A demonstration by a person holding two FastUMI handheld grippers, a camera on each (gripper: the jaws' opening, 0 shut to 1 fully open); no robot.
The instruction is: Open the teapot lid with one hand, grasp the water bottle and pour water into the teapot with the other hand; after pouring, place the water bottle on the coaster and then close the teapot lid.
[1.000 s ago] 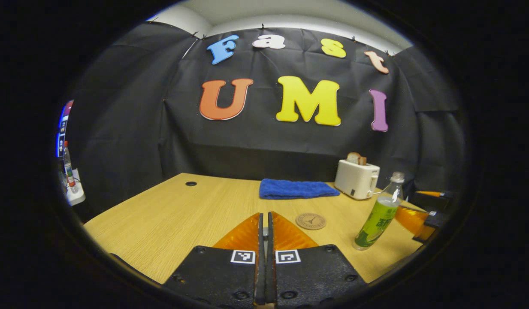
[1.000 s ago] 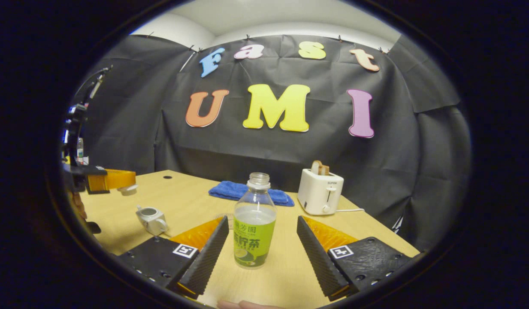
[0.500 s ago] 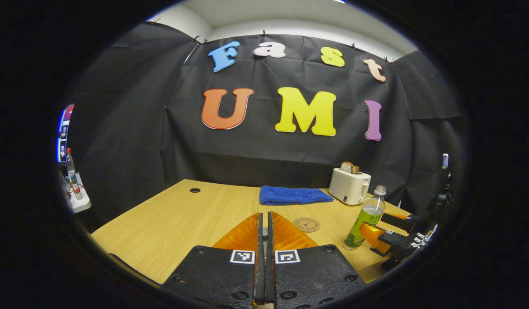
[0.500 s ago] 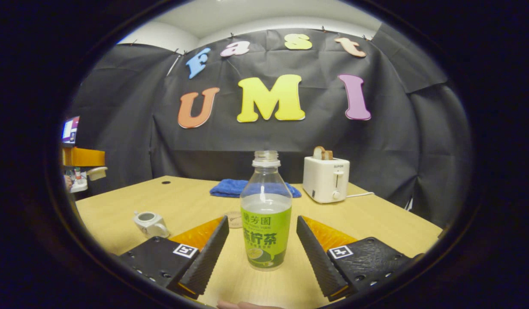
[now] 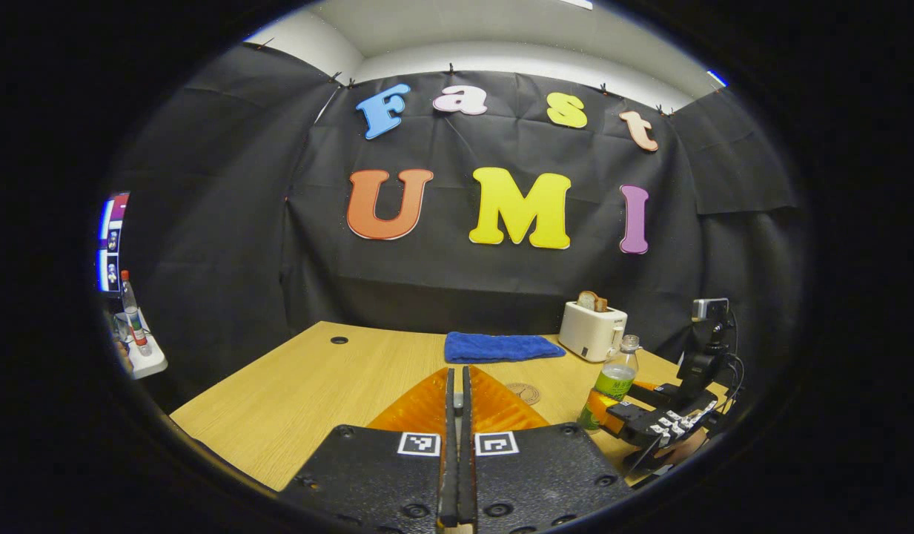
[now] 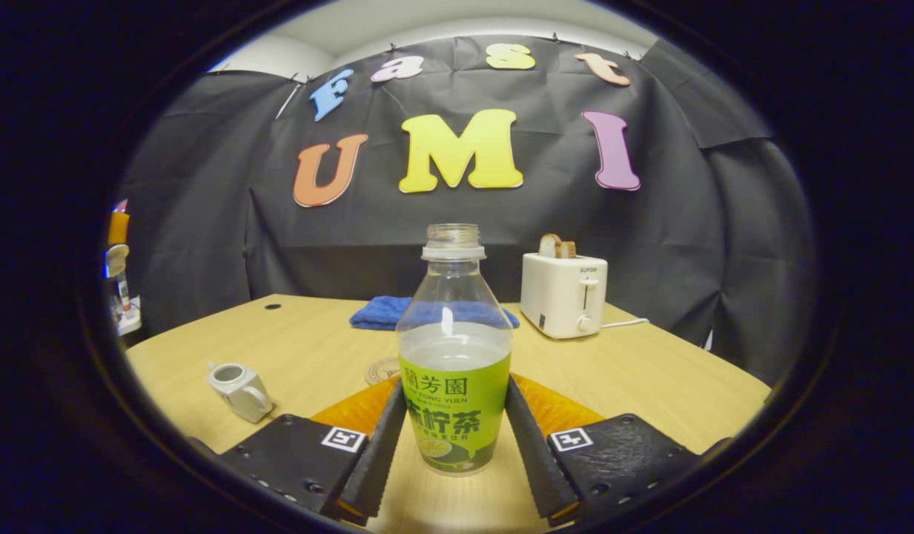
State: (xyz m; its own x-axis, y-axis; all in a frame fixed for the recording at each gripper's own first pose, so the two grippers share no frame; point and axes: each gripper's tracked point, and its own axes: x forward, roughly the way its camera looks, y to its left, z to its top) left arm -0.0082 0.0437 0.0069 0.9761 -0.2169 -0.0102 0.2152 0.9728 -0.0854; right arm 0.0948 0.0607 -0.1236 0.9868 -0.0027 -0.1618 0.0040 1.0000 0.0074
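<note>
Left to right in the right gripper view: the teapot (image 6: 238,389) stands open on the bench (image 6: 649,378), its lid (image 6: 116,259) held aloft at the far left edge. At centre, we see the right gripper (image 6: 457,445) with its fingers now closed against both sides of the water bottle (image 6: 455,356); half a second ago they stood apart around it. We judge the grasp made, so lifting and pouring come next. The coaster (image 6: 382,369) lies just behind the bottle (partly hidden).

The left gripper view adds the left gripper (image 5: 457,452), fingers together; what they pinch we cannot tell here. It also shows the whole coaster (image 5: 523,392), which the teapot view half hides.
</note>
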